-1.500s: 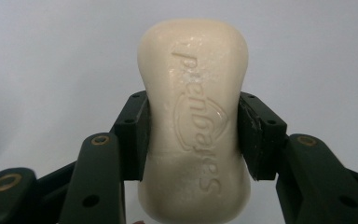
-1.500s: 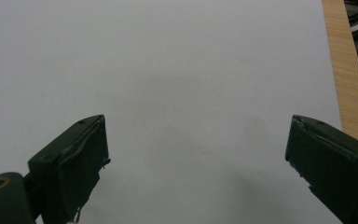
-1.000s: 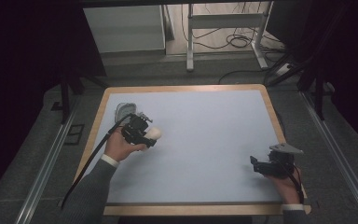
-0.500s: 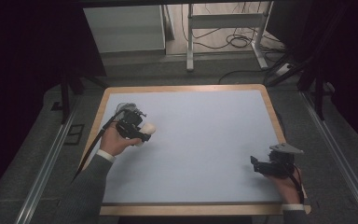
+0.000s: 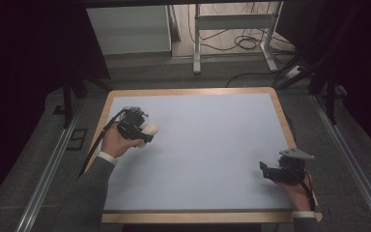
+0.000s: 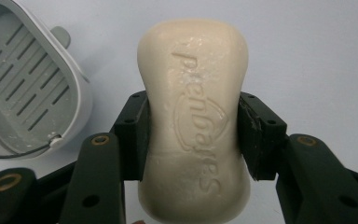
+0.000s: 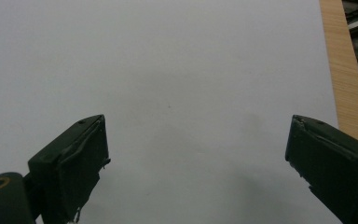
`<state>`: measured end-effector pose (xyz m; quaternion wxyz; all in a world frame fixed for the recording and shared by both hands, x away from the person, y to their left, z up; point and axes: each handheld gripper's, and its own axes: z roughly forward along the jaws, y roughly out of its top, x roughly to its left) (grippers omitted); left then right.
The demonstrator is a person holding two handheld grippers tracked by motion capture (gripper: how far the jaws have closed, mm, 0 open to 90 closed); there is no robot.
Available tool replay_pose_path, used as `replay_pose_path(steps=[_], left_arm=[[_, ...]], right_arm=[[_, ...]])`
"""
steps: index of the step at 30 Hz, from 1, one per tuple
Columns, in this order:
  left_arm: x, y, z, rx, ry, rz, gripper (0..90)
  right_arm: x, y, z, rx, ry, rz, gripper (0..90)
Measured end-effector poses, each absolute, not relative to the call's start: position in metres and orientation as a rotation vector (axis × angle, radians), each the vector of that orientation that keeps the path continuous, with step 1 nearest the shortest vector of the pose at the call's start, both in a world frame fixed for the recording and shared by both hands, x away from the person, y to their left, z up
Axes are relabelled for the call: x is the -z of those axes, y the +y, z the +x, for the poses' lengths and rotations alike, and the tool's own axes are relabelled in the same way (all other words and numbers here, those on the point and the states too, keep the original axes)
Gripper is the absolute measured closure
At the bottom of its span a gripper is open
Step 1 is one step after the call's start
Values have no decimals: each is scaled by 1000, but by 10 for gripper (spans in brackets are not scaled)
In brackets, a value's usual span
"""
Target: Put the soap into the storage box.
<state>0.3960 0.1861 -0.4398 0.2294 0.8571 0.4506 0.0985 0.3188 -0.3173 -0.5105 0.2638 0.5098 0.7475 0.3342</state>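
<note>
Soap (image 6: 193,116) sits clamped between the pads of our left gripper (image 6: 193,140), held across its narrow waist with the embossed face toward the camera, lifted clear of the pale blue table (image 5: 212,145) near its left edge. We judge the pick-up part of the job as done; what is left, as far as we can tell, is setting the bar into the soap dish (image 6: 25,88) that lies just beside it. That dish is a grey oval tray with a slotted draining insert, and it holds nothing apart from a few pale specks (soap residue, we suppose). In the high view the bar (image 5: 149,129) pokes out past the left gripper (image 5: 134,126), with the dish hidden under our hand. Our right gripper (image 5: 264,170) rests low at the table's right near corner, its jaws spread wide with nothing between them, taking no part for now.
</note>
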Motion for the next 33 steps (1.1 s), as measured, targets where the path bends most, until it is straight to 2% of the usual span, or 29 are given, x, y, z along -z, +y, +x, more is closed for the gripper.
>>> replay_pose_path(steps=[33], left_arm=[[439, 219, 428, -283, 1401, 2278, 497]], right_arm=[[512, -318, 319, -896, 2019, 1383, 56]])
